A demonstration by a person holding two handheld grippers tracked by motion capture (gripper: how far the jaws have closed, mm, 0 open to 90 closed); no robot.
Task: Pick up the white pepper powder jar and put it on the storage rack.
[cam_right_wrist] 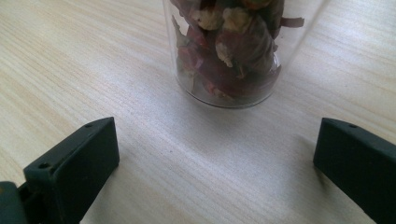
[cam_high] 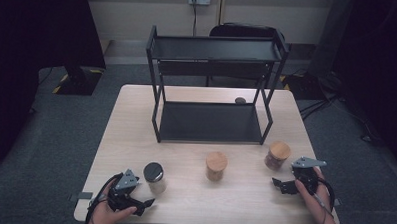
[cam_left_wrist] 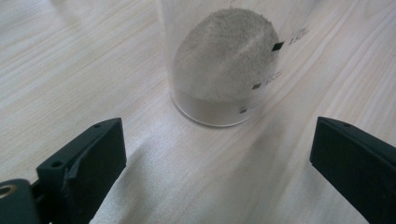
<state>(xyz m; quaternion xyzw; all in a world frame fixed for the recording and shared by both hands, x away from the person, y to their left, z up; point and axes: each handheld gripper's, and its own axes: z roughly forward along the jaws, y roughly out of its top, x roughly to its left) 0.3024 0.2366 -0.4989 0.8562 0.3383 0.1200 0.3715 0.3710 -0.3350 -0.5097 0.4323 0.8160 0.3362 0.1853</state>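
Observation:
Three jars stand in a row near the table's front. A black-lidded jar holds pale powder and appears close up as the powder jar. My left gripper lies just left of it, jaws open, the jar a short way beyond the tips and untouched. A wood-lidded jar holds dried red petals and looms large as the petal jar. Beside it on the right, my right gripper rests open, with bare table between its jaws. Another wood-lidded jar stands in the middle.
A black two-tier metal rack stands on the far half of the wooden table, both shelves bare. A small dark round object lies behind it. A chair and dark stands sit on the floor beyond the table.

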